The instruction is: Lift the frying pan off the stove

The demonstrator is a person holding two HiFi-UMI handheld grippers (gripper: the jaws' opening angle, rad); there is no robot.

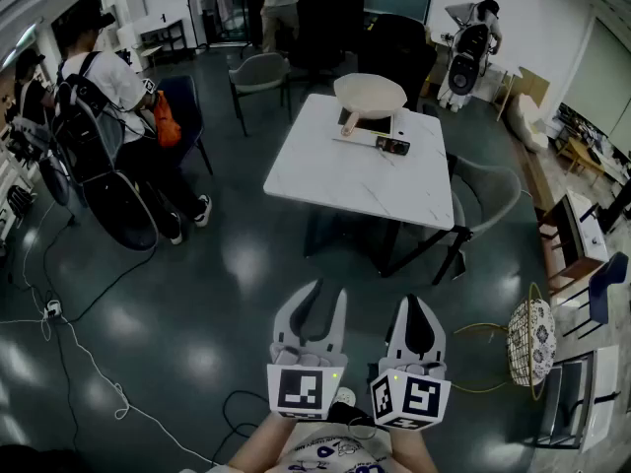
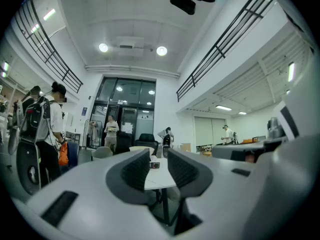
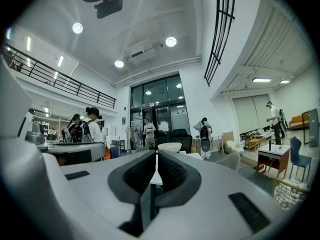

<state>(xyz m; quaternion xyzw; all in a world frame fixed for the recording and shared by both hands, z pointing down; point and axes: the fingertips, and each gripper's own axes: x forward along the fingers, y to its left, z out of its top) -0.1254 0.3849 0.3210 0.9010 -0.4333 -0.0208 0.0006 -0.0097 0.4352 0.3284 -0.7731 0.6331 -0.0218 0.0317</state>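
Cream round frying pan (image 1: 370,95) sits on the flat white stove (image 1: 365,136), far end of the white marble table (image 1: 335,180), straight ahead of you, well apart. Handle seems to point near-left. Left gripper (image 1: 328,292) and right gripper (image 1: 412,304) are both clenched, empty.

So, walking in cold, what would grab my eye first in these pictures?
Probably the two white claws at the bottom of the head view, the left claw and right claw, side by side and holding nothing. Beyond them a white table stands mid-floor, with a cream frying pan on a flat stove at its far edge. A person with a backpack stands at the left.
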